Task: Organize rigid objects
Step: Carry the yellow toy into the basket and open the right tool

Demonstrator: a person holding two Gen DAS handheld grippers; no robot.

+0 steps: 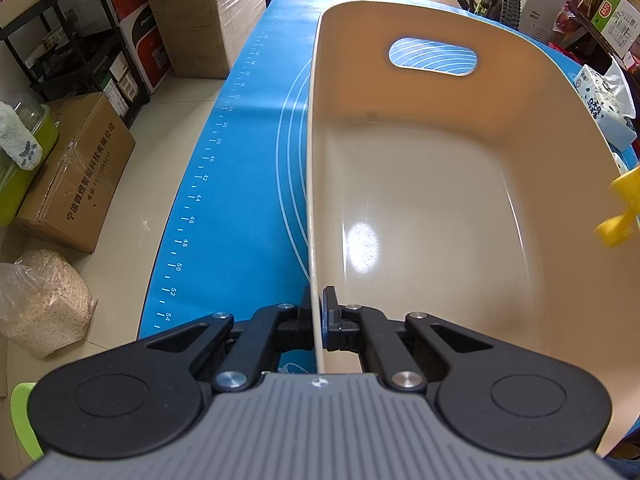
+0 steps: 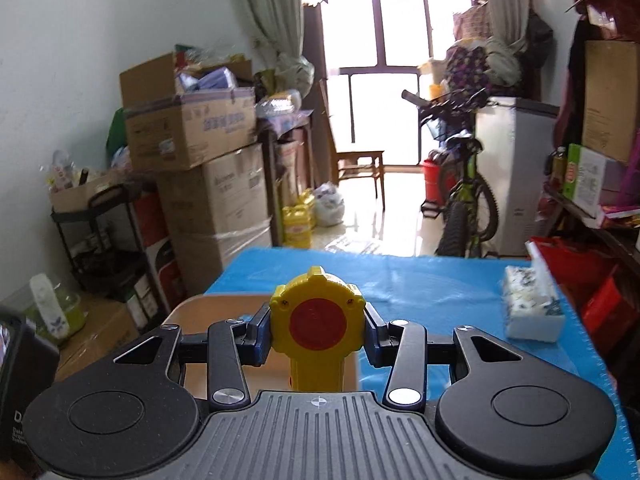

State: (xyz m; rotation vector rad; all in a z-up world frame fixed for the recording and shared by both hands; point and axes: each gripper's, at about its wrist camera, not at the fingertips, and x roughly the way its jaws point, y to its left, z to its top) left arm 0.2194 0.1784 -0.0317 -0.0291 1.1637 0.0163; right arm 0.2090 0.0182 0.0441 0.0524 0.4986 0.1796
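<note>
Yellow toy point(image 2: 318, 326) between right fingers point(image 2: 262, 338); bin point(image 1: 440, 184) interior only left-view.

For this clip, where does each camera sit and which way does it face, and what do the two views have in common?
Left wrist: sits on the left hand-held gripper, tilted steeply down along its fingers, which are shut on the rim of the beige bin; its own linkages show.
Right wrist: sits on the right hand-held gripper, facing toward the window, clamping a yellow toy; its own linkages show.
Shared: bin, blue mat, tissue pack, yellow toy, bicycle.
</note>
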